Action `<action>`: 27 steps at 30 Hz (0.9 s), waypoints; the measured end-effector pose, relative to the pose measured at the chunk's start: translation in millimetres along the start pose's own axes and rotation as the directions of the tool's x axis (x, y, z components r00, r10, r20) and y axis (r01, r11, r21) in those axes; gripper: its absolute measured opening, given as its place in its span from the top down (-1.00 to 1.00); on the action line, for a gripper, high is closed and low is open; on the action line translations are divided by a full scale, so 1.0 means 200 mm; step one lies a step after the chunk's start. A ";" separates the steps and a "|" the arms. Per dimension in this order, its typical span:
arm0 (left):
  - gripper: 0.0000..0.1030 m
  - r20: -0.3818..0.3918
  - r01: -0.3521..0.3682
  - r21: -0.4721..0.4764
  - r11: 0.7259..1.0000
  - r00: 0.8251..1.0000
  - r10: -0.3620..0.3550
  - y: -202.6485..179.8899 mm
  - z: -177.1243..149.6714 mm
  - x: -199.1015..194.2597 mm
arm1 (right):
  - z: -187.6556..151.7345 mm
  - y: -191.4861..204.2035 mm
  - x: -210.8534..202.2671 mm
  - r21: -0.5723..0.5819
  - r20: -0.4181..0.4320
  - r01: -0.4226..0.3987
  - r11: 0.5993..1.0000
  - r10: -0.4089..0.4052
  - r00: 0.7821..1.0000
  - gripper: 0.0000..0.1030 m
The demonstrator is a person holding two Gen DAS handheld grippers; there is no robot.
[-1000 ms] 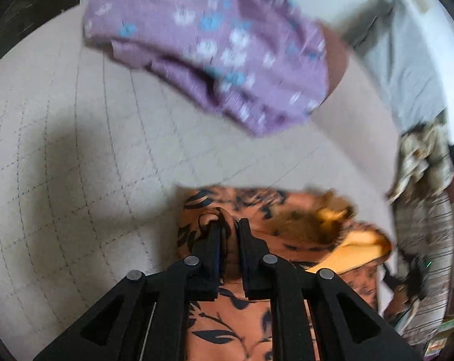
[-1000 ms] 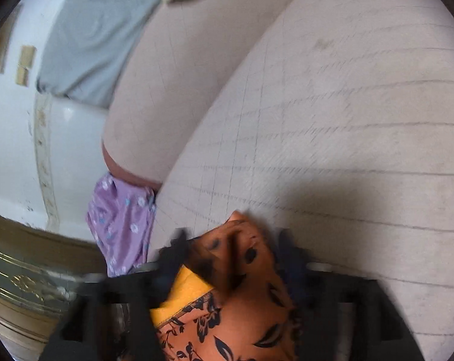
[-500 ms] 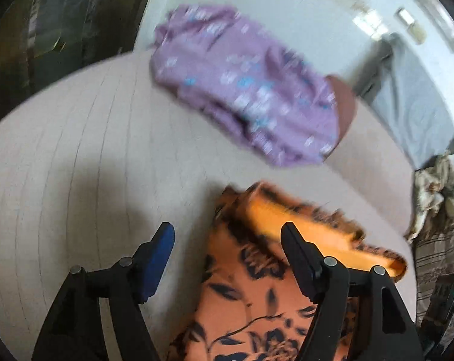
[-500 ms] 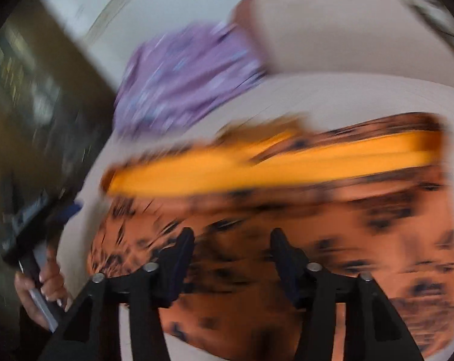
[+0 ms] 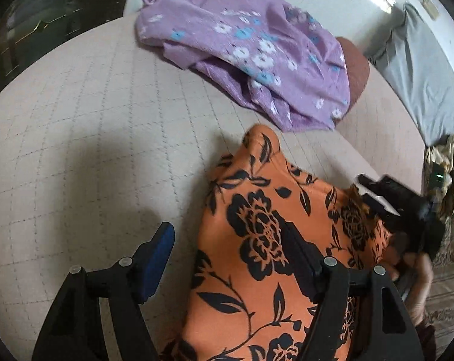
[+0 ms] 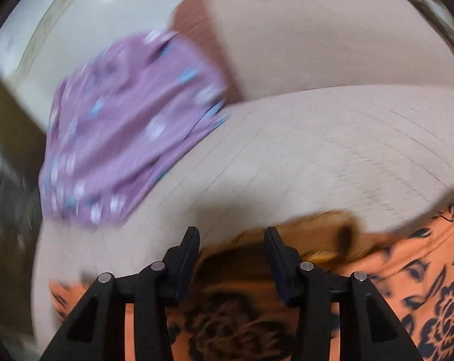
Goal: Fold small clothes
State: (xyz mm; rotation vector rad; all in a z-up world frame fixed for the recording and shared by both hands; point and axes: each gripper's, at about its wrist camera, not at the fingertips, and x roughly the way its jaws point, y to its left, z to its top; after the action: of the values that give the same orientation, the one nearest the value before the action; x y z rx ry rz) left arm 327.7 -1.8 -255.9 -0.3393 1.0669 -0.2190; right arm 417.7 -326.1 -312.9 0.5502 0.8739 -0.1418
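Bedspread [image 5: 76,150] shows; left hand-held gripper [image 5: 227,249] released orange garment [image 5: 257,240].

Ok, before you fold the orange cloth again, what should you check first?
1. Left gripper let go: ok, jaws wide, nothing pinched.
2. Right gripper free: ok, jaws apart over the orange cloth, pads not pressing.
3. Orange cloth lies flat: not ok, its far end is humped and the edge by the right gripper is bunched.
4. Purple cloth out of the way: ok, apart from the orange one.
5. Bed bare beside the cloth: ok.
6. Fold lines even: cannot tell, right view blurred.
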 end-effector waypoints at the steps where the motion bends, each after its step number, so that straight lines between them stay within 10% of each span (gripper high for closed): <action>1: -0.43 0.004 -0.014 0.011 1.000 1.000 0.014 -0.01 0.00 0.00 | 0.03 -0.03 -0.02 0.021 0.012 -0.012 1.000 0.012 1.000 0.05; 15: -0.54 -0.012 -0.262 0.171 0.950 0.963 0.268 -0.13 -0.11 0.10 | -0.25 -0.97 -0.64 0.133 -0.004 0.129 0.983 -0.130 0.991 0.05; 27: -0.54 0.063 -0.242 0.282 0.928 0.970 0.234 -0.26 -0.36 -0.15 | -0.59 -0.87 -0.88 0.103 -0.064 0.006 0.995 0.001 0.998 -0.08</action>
State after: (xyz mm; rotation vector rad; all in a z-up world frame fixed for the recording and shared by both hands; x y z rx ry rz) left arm 249.9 -51.2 -243.7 0.0513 1.0212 -0.1483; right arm 164.6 -431.5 -308.0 0.6534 0.9329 -0.1735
